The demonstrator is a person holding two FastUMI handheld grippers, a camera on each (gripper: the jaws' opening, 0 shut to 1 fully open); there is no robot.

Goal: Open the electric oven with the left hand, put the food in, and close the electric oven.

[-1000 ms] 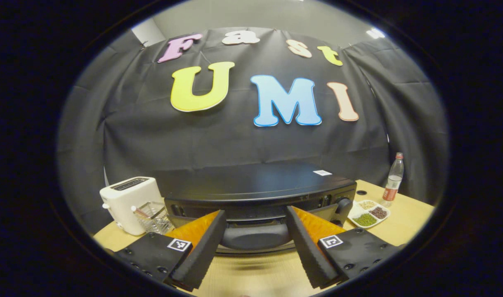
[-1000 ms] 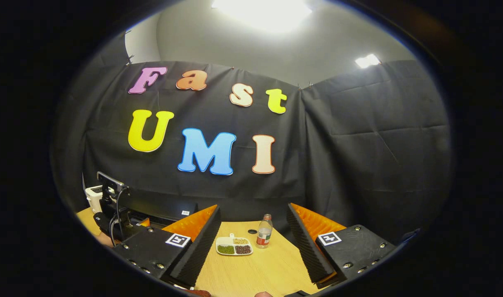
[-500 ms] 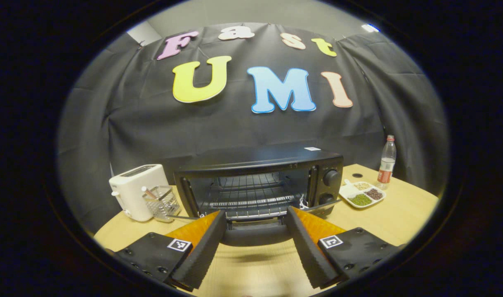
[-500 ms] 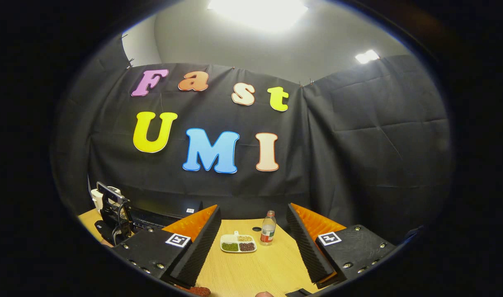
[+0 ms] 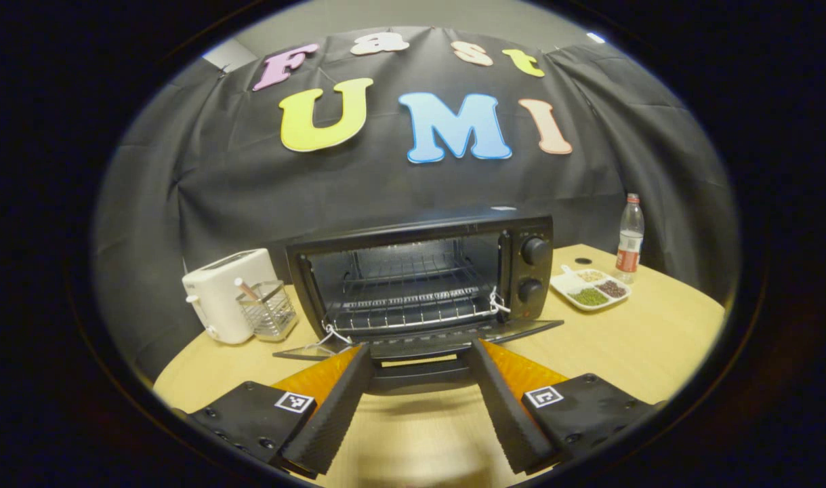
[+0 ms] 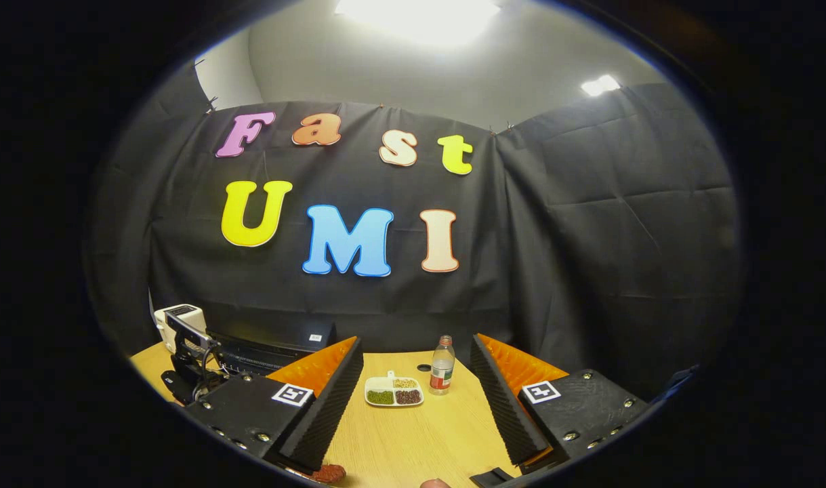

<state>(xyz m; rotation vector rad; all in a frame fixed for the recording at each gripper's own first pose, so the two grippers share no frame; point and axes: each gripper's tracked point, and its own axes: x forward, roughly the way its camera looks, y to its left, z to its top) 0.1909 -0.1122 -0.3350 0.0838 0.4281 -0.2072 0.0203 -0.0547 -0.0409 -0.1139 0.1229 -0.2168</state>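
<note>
On the wooden counter (image 5: 629,339) the black electric oven (image 5: 419,271) stands with its door (image 5: 419,342) folded down flat. The left tongs (image 5: 418,379) are spread wide around the door's bar handle (image 5: 419,373); whether they touch it I cannot tell. Inside, one wire rack (image 5: 413,312); two round knobs (image 5: 534,251). The right tongs (image 6: 416,400) gape, holding nothing, before a three-part dish (image 6: 394,391) and one plastic bottle (image 6: 442,366).

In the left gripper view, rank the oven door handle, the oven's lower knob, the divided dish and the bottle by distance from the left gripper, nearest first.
1. Oven door handle, between the left gripper's jaws.
2. Lower knob, on the oven's right panel.
3. Divided dish, on the table right of the oven.
4. Bottle, behind the dish by the wall.
</note>
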